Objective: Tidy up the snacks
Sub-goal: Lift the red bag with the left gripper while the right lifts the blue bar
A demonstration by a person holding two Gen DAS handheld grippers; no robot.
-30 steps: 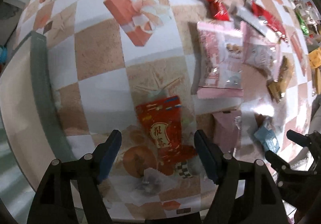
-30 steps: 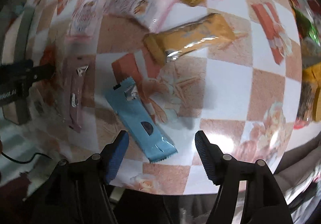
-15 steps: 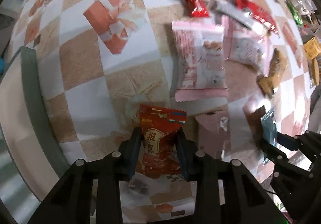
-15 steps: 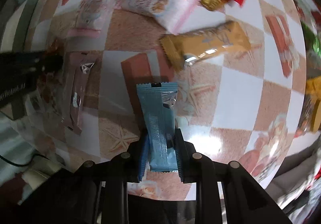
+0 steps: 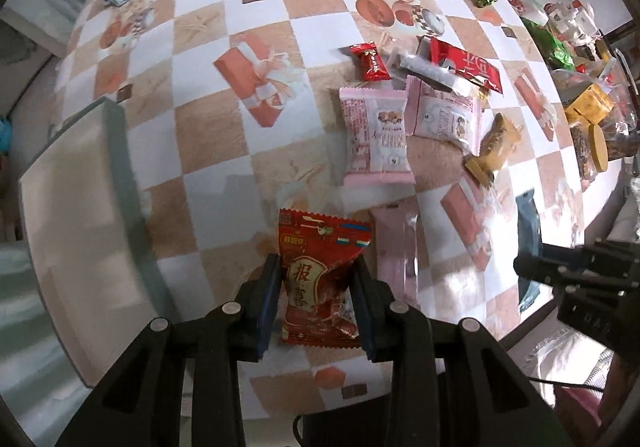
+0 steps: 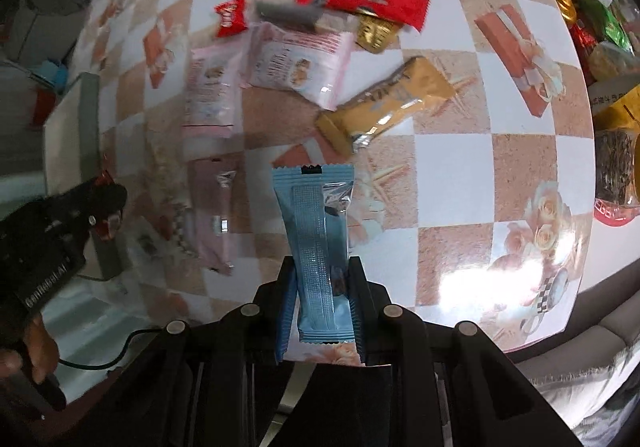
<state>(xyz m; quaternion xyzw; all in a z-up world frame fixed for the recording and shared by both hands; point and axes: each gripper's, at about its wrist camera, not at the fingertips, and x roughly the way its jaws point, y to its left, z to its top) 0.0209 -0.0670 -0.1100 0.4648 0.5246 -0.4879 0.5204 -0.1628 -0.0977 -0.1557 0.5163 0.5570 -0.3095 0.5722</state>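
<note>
My left gripper (image 5: 316, 267) is shut on a red snack packet (image 5: 324, 235) with gold characters, held clear of the checked tablecloth (image 5: 208, 135). A light blue wrapped bar (image 6: 316, 223) hangs above the table, with my right gripper (image 6: 320, 267) shut on its lower half. In the left wrist view the right gripper (image 5: 560, 271) shows at the right edge with the blue bar (image 5: 528, 215). The left gripper (image 6: 80, 207) shows at the left of the right wrist view, in a person's hand.
On the table lie two pink packets (image 5: 376, 139) (image 5: 444, 115), a gold bar (image 5: 494, 147), a long red packet (image 5: 468, 65), a small red candy (image 5: 370, 61) and a pink bar (image 5: 396, 255). A grey-rimmed tray (image 5: 80, 227) stands at the left. More snacks crowd the far right edge.
Both grippers went from open around their packets to shut on them. Both then rose, lifting the red packet and the blue bar off the table.
</note>
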